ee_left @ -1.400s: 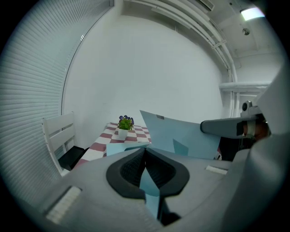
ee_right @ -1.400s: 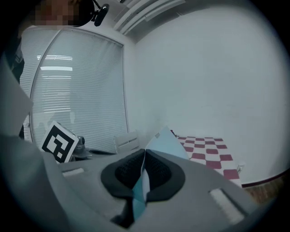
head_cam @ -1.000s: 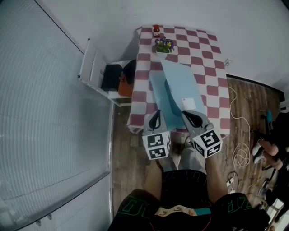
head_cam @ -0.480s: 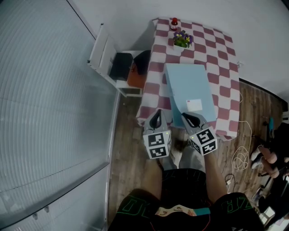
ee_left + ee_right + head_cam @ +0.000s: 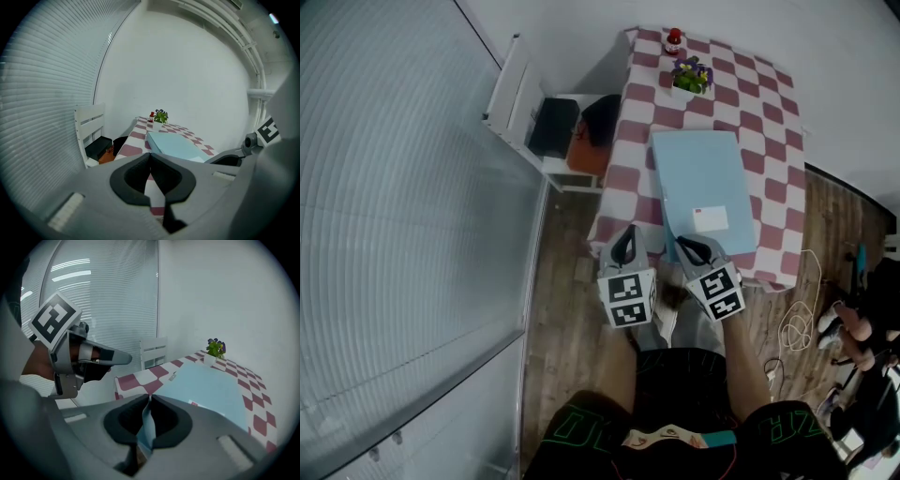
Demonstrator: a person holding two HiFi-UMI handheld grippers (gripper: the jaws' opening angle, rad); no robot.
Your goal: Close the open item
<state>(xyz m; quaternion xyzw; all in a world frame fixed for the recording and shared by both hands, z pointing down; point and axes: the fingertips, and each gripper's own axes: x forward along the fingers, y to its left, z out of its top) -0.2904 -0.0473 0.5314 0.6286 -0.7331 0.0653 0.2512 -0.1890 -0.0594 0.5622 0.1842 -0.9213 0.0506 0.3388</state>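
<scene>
A light blue folder [image 5: 703, 183] with a white label [image 5: 710, 218] lies flat on the red-and-white checked table [image 5: 778, 122]. My right gripper [image 5: 682, 242] is at the folder's near edge. In the right gripper view the blue cover's edge [image 5: 146, 427] sits between the pads, which still press on it; the jaws have just been opening slightly. My left gripper [image 5: 625, 232] hovers beside it at the table's near left corner. Its jaws meet at the tips with nothing between them [image 5: 150, 154]. The folder [image 5: 173, 144] shows flat ahead of it.
A small flower pot [image 5: 692, 73] and a red bottle [image 5: 673, 39] stand at the table's far end. A white chair [image 5: 520, 103] with a black bag [image 5: 555, 127] stands left of the table. Blinds fill the left side. Cables [image 5: 797, 319] lie on the wooden floor at right.
The folder's raised cover has come down and now lies flat. My right gripper sank with the cover's edge; the left gripper moved a little along the table's near edge.
</scene>
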